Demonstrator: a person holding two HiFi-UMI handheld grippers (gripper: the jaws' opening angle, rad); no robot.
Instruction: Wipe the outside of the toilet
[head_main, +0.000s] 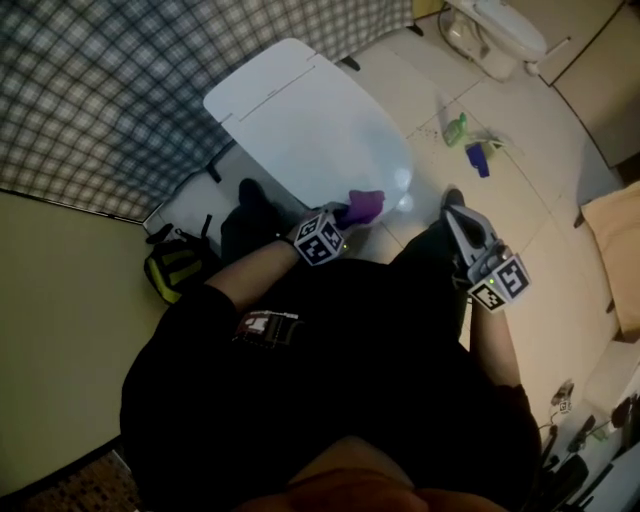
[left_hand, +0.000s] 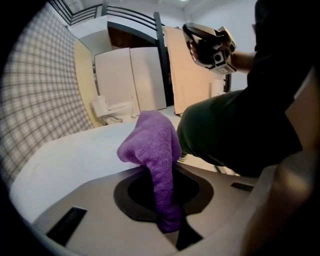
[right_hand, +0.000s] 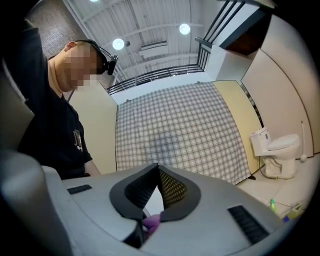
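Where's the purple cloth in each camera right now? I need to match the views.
Head view: purple cloth at centre, at the tip of the left tongs, on the white lid.
Left gripper view: cloth at centre, clamped in the jaws.
Right gripper view: a purple sliver, low, seen between the jaws.
Shared landmark: the far toilet.

A purple cloth (left_hand: 152, 145), pinched in the left hand-held gripper (left_hand: 162, 200), seemingly touches toilet lid (left_hand: 75, 155).

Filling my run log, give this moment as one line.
left gripper: jaws shut on purple cloth, on toilet lid | right gripper: jaws shut, empty, held aside
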